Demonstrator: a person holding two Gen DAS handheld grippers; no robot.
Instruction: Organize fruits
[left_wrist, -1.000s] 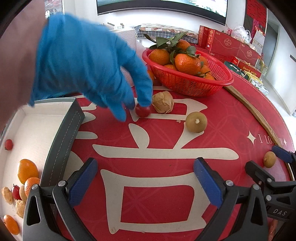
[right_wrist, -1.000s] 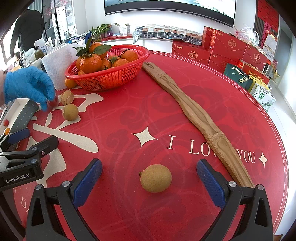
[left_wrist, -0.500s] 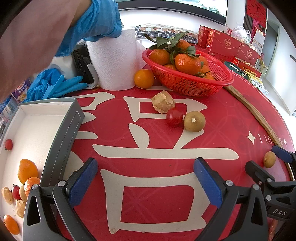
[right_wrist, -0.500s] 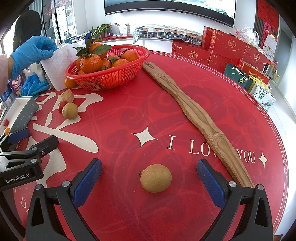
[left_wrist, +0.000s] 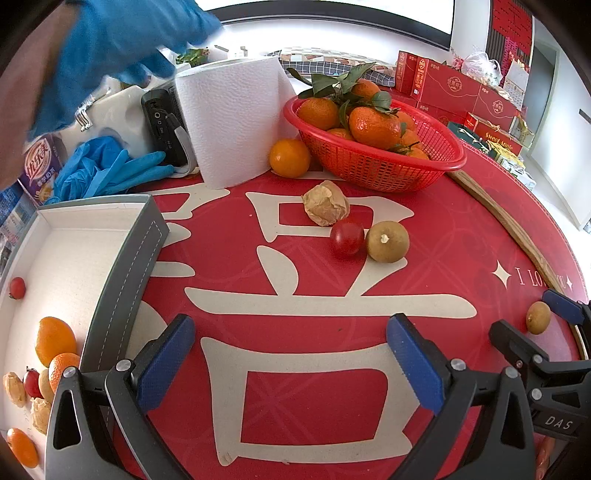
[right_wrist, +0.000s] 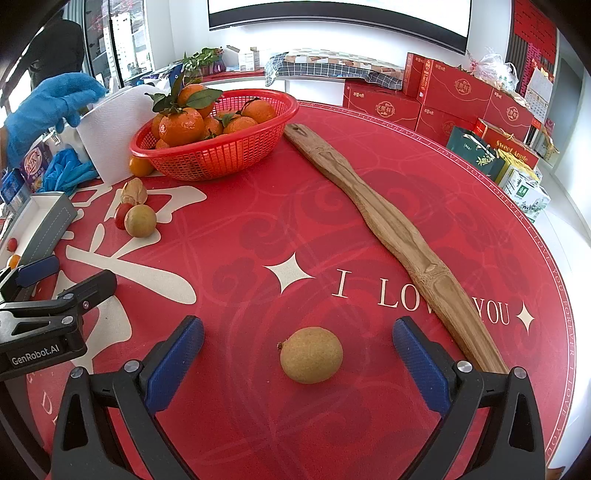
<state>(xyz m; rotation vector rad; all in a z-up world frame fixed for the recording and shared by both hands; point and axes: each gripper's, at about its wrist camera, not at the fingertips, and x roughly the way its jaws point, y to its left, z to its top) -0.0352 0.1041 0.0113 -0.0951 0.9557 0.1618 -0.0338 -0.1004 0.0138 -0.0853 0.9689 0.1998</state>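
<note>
The left gripper (left_wrist: 290, 354) is being held wide apart and empty above the red printed tablecloth (left_wrist: 317, 398), nothing being touched by its ribbed blue pads (left_wrist: 166, 356). The right gripper (right_wrist: 297, 360) is likewise being kept fully spread, with a rough, round brown longan (right_wrist: 311, 355) lying between its fingers at the lower centre of the frame, untouched by either pad.

A blue-gloved hand (left_wrist: 110, 48) is being raised at the upper left of the left view, blurred, above a textured paper towel roll (left_wrist: 232, 118).

Near the frame's centre, a smooth red cherry tomato (left_wrist: 346, 238) is being touched on its right by a second brown longan (left_wrist: 388, 242), with a papery husked fruit (left_wrist: 325, 203) just behind them. Leafy mandarins are being held in a red mesh plastic basket (left_wrist: 376, 166) at upper right, a loose orange (left_wrist: 290, 157) resting beside it. Sorted fruit is being kept in a white, grey-walled box (left_wrist: 122, 273) at lower left. A long wooden board (right_wrist: 391, 236) is lying diagonally across the right view.
</note>
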